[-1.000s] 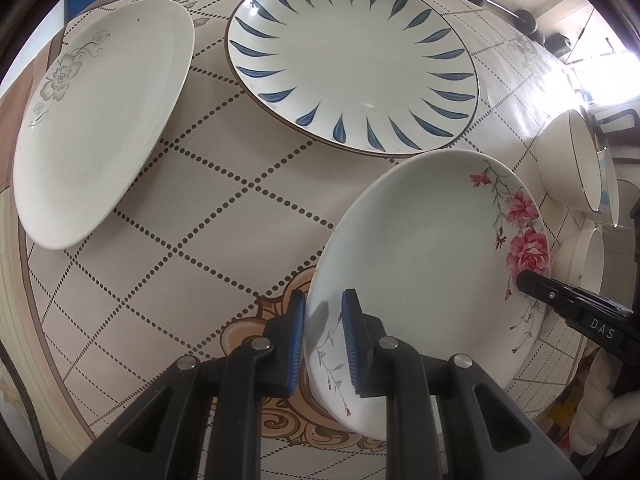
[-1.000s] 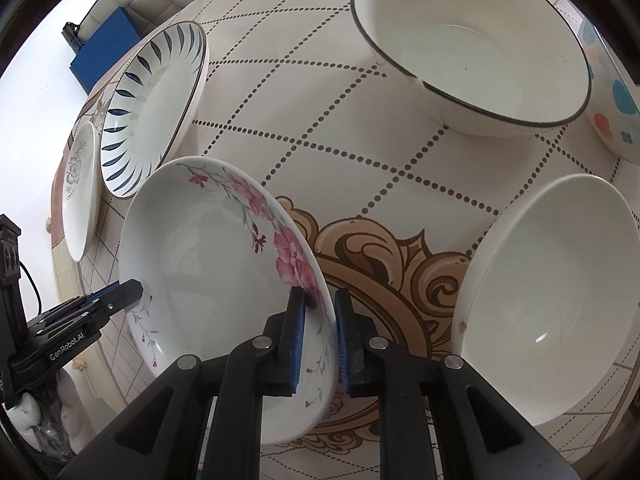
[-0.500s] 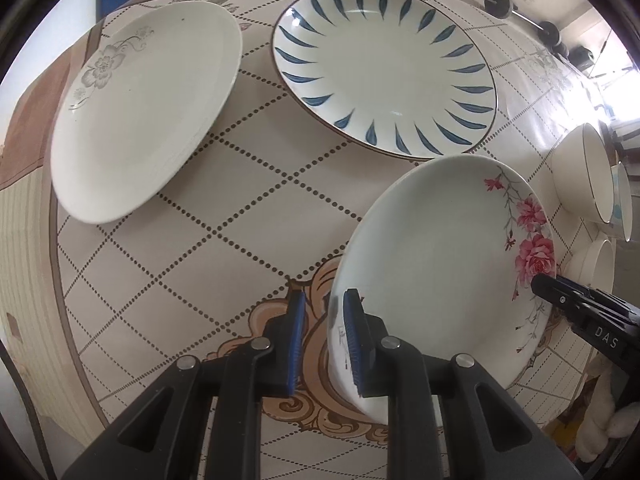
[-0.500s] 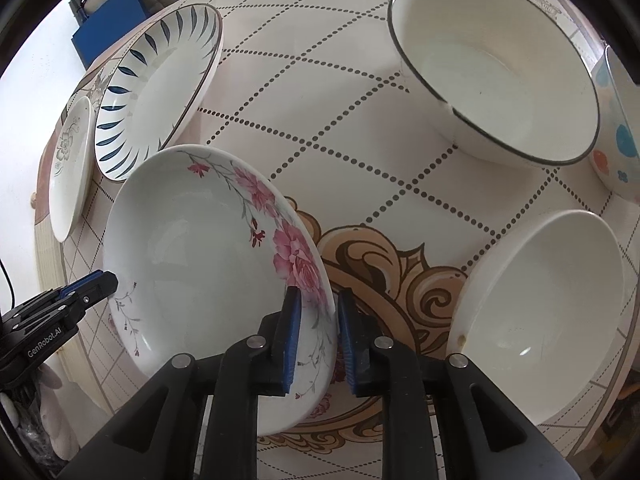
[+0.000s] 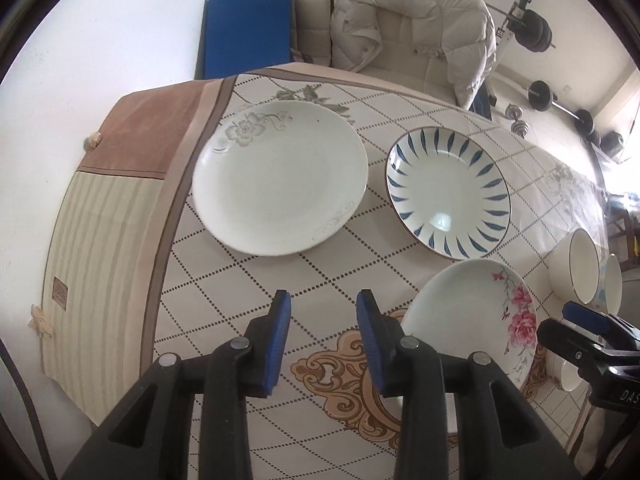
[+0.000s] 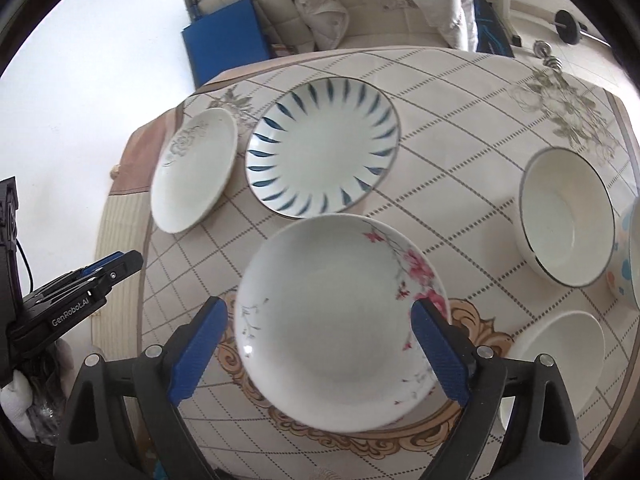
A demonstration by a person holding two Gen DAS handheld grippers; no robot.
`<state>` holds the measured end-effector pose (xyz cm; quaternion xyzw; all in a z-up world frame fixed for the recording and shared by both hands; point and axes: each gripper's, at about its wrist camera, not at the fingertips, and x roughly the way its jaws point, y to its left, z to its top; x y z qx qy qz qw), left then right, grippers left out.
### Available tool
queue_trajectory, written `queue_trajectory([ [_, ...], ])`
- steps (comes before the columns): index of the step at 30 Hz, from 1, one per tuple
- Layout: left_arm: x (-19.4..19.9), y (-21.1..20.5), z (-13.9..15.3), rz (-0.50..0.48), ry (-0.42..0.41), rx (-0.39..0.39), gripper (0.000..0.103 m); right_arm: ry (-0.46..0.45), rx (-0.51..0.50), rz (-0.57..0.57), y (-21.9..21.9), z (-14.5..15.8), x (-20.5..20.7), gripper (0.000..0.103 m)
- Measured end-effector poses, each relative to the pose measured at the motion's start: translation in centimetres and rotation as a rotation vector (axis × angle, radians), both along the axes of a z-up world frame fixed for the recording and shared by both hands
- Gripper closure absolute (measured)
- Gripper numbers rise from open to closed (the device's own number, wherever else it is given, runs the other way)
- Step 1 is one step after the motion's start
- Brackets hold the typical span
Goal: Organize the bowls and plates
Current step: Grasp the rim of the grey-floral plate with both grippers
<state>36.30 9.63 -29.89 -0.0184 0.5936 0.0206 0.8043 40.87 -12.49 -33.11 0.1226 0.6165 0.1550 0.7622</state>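
Both tools have let go of the white shallow ceramic plate with pink flowers (image 6: 340, 320) since the earlier frames, when each was pinched on its rim; now both sit higher and the plate lies flat on the counter (image 5: 256, 280), over the brown scroll print of the checked cloth. Left tool (image 5: 324, 336): jaws opening, narrow gap, nothing between them, pink-flower plate just to its right. Right tool (image 6: 320, 344): jaws opening, already wide, hovering above that plate with the pads clear of the rim, not pressing.

Ahead of the left tool is the plain white ceramic plate with a grey flower print (image 5: 280, 178); ahead and right, the white deep plate with blue radial dashes and a dark rim (image 5: 448, 192). Right of the right tool is a white bowl with a thin dark rim (image 6: 566, 218), a plain white bowl (image 6: 560, 354) nearer, and a spotted bowl (image 6: 632, 248) cut off at the frame edge.

Handling, judged: glazed ceramic, stiff, slick, chips easily, moderately heavy. Best hold is a pinch across the raised rim, likely from both sides for the wide plates. Set down gently when stacking.

Hard to see: the spotted bowl's full shape, the plain bowl's near side behind the tool, and whether anything lies beyond the counter's right edge.
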Motion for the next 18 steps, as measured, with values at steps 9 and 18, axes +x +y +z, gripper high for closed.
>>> queue_trajectory([
  [9, 6.0, 9.5, -0.6, 0.122, 0.042, -0.162, 0.07, 0.015, 0.064, 0.115, 8.5, 2.4, 8.3, 0.008],
  [18, 12.0, 18.2, -7.3, 0.206, 0.175, -0.275, 0.07, 0.159, 0.063, 0.179, 16.6, -3.2, 19.1, 0.008],
])
